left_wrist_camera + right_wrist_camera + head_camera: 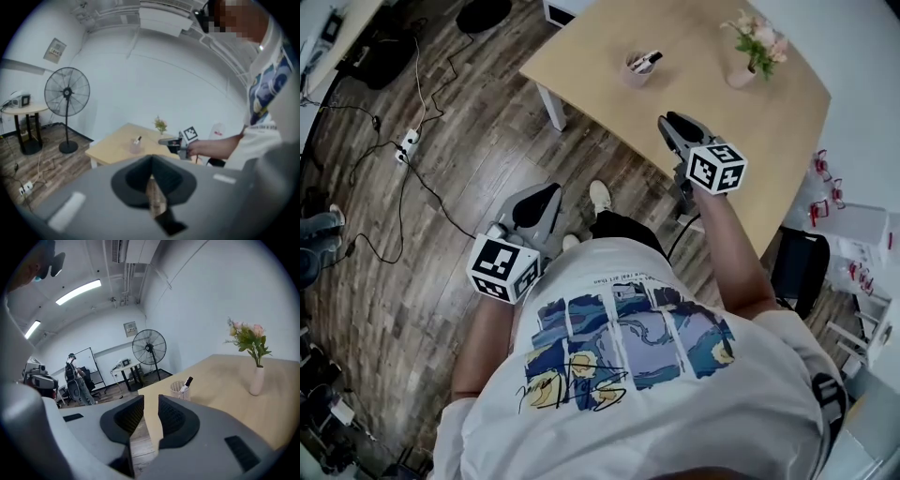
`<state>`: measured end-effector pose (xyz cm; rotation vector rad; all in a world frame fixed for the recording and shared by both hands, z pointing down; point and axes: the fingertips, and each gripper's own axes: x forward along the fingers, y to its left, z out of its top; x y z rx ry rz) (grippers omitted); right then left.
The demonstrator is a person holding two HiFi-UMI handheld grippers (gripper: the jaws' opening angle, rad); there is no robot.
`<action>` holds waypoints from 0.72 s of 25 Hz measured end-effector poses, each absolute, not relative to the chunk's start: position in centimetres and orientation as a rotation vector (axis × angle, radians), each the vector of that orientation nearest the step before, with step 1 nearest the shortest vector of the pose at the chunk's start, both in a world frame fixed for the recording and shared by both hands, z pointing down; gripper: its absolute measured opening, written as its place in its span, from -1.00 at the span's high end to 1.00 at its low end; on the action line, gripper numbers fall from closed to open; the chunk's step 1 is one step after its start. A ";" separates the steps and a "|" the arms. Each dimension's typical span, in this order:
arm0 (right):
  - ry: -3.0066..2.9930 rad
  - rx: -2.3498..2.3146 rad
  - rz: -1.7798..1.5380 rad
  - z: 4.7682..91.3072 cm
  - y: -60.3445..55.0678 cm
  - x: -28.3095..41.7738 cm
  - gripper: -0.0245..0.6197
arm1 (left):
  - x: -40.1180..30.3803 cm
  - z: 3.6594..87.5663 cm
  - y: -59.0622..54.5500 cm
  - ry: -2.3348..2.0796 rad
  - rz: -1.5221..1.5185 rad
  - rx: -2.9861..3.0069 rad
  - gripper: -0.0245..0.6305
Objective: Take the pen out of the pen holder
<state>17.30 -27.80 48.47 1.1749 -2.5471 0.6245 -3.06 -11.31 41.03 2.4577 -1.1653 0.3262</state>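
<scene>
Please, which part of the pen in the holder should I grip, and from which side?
Grip the dark upper end of the pen, the only part showing above the mesh pen holder. It leans toward the vase, so probably come from above, along that lean, with the open, empty right tongs.

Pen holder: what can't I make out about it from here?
- Head view: the pen holder is too small to count what is in it.
- Right gripper view: the pen has its lower part hidden inside the pen holder.
- Left gripper view: both are far off and blurred.
</scene>
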 end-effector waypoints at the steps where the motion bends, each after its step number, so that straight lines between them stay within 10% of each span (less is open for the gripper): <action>1: -2.542 1.183 0.648 49.0 -29.7 17.5 0.68 | -3.0 40.9 -12.5 -1.177 0.329 2.453 0.90; 18: -2.521 1.197 1.006 57.1 -47.2 19.1 0.51 | 0.2 42.0 -23.7 -1.240 0.372 2.352 0.90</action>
